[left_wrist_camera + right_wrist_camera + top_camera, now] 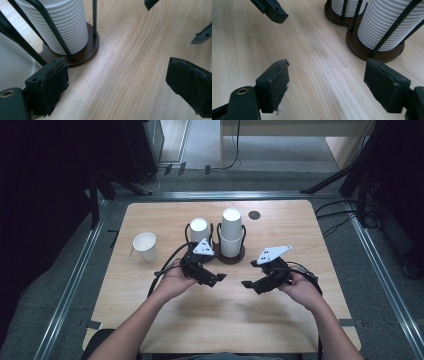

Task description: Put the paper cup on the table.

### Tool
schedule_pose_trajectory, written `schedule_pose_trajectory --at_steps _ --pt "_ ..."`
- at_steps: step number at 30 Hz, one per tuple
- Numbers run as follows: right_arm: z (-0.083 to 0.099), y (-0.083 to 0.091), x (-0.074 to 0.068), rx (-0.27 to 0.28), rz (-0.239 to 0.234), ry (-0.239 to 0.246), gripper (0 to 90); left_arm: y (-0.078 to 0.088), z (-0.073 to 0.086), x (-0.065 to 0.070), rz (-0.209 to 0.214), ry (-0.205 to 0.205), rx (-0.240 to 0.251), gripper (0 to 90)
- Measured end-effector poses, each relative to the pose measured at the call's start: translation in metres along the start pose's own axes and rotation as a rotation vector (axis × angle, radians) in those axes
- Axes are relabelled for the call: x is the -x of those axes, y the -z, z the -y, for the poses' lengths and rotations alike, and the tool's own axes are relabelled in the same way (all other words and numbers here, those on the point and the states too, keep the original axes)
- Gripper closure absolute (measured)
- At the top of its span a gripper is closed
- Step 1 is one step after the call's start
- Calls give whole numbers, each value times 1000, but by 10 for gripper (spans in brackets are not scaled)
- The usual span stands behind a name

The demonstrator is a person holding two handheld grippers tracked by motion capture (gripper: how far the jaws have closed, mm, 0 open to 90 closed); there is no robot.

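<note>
On your desk (150,330) the cup holder (232,258) stands at the middle toward the far edge, with one cup stack (199,230) in its left ring and a taller stack (231,235) in its right. A single cup (145,246) stands apart, left of the holder.

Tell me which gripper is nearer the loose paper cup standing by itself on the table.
Left. The left gripper sits just right of and nearer the person than the loose paper cup; the right gripper is farther right, past the cup holder.

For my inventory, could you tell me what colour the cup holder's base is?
Dark brown base, clearest in the right gripper view.
</note>
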State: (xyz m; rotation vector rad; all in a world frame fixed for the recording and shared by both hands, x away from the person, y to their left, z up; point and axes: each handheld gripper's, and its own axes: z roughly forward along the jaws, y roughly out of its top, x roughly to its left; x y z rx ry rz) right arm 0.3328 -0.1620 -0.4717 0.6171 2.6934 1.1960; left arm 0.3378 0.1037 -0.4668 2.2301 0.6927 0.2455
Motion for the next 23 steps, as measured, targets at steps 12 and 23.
schedule_pose_trajectory --at_steps 12,23 --pt "1 0 1 -6 5 -3 203 -1 1 -1 5 -2 -23 48" --pt "1 0 0 -10 -1 5 203 -2 3 -2 5 -10 -42 48"
